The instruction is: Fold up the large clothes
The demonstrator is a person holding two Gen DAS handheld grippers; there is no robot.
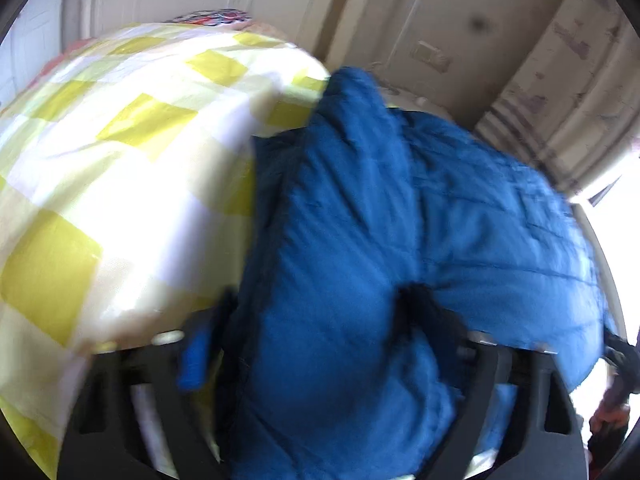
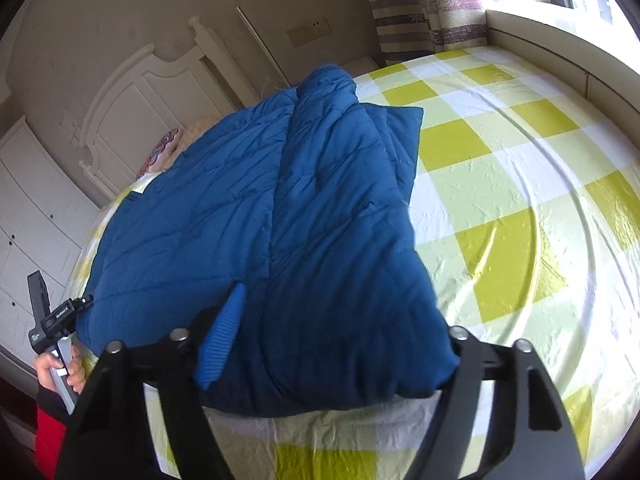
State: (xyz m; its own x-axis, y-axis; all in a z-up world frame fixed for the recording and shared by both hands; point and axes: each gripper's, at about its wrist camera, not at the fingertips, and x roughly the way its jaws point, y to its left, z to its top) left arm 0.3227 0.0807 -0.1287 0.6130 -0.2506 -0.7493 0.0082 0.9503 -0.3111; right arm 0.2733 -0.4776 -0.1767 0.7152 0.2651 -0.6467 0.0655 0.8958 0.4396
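A large blue quilted jacket (image 2: pixel 288 208) lies folded lengthwise on a bed with a yellow-and-white checked sheet (image 2: pixel 520 160). In the right wrist view my right gripper (image 2: pixel 336 344) straddles the jacket's near hem; one blue finger pad (image 2: pixel 222 336) lies on top of the fabric and the other is hidden under it. My left gripper (image 2: pixel 56 320) shows at the jacket's left edge, held by a hand. In the blurred left wrist view the jacket (image 1: pixel 360 240) bulges between the left gripper's (image 1: pixel 304 344) fingers, with one blue pad (image 1: pixel 196 356) showing.
A white headboard (image 2: pixel 132 120) and white drawers (image 2: pixel 24 216) stand beyond the bed on the left. A patterned pillow (image 2: pixel 160 152) lies by the headboard. A striped curtain (image 2: pixel 416 12) and window ledge (image 2: pixel 560 40) border the bed's far right side.
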